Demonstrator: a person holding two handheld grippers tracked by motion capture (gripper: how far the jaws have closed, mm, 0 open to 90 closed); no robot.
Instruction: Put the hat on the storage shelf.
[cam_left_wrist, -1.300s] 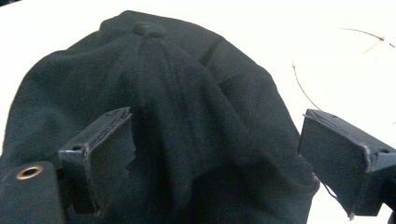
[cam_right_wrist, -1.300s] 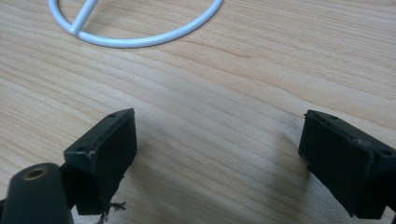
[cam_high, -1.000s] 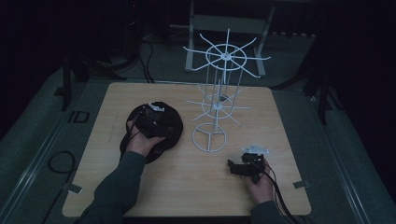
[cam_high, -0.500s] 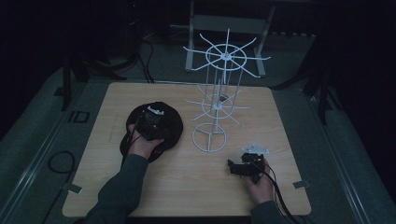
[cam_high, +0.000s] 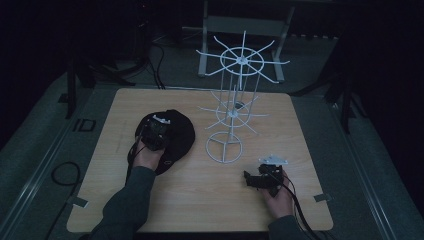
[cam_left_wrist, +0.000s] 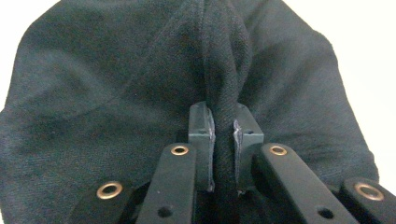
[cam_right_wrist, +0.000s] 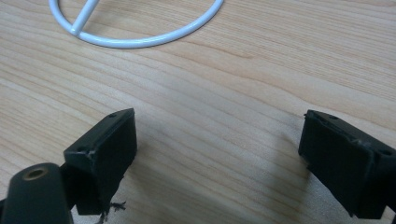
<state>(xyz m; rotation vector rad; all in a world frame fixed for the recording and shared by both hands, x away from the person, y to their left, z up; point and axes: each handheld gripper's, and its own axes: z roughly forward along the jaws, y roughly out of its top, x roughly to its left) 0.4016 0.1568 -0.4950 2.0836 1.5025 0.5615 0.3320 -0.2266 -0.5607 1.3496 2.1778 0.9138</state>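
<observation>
Worktop (cam_high: 310, 135), wooden; white wire rack (cam_high: 235, 112) upright beyond the right gripper (cam_high: 256, 180), whose jaws stand wide over bare wood. Black cap (cam_high: 175, 137) lies flat under the left gripper (cam_left_wrist: 223, 147), which has just closed, pinching a fabric ridge running straight ahead.

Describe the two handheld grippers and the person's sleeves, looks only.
Left gripper: black jaws, brass-ringed holes in the arms, chipped grey-black pads. Right gripper: black blocky jaws, brass ring, a grey three-cornered plate on top, and a dark cable trailing back. Sleeves are dark grey.
</observation>
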